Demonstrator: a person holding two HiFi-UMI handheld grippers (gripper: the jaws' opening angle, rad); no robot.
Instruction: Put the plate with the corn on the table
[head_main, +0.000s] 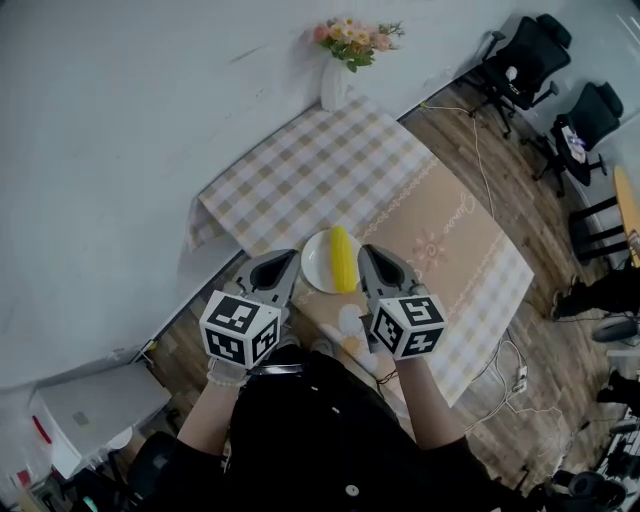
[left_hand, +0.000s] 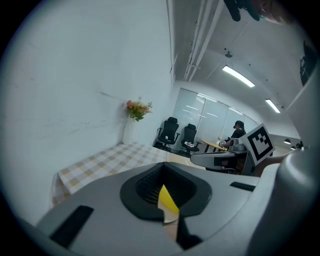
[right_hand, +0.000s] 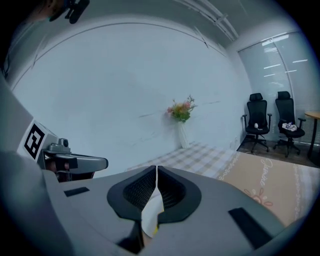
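Left gripper (head_main: 280, 268): at the left side of the plate (head_main: 320, 262), jaws clamped on its rim, marker cube (head_main: 240, 328) toward the person
Left gripper view: a white sliver of rim and a yellow wedge of corn (left_hand: 167, 199) sit in the closed jaws, a grip the head view is too far off to show; a seated person (left_hand: 238, 132) far back appears only here
Plate's place: white and round, held between the two grippers over the near edge of the desk (head_main: 440, 215); whether its underside touches the cloth cannot be told
In the plate: one yellow cob of corn, lying lengthwise away from the person, a little right of the plate's middle
Right gripper (head_main: 372, 265): at the plate's right side, jaws clamped on the rim
Right gripper view: the white rim edge is pinched between the black pads (right_hand: 170, 190); the cob itself hardly shows here
Head view alone: the whole plate, the whole cob and both grippers at once
Desk cover: checked cloth (head_main: 300, 170) on the far left part, beige cloth (head_main: 460, 260) on the right part
Vase (head_main: 334, 86): white, upright at the desk's far corner by the wall, holding pink and yellow flowers (head_main: 355, 38)
Office chairs (head_main: 525, 55): black, on the wooden floor at far right, well apart from the desk
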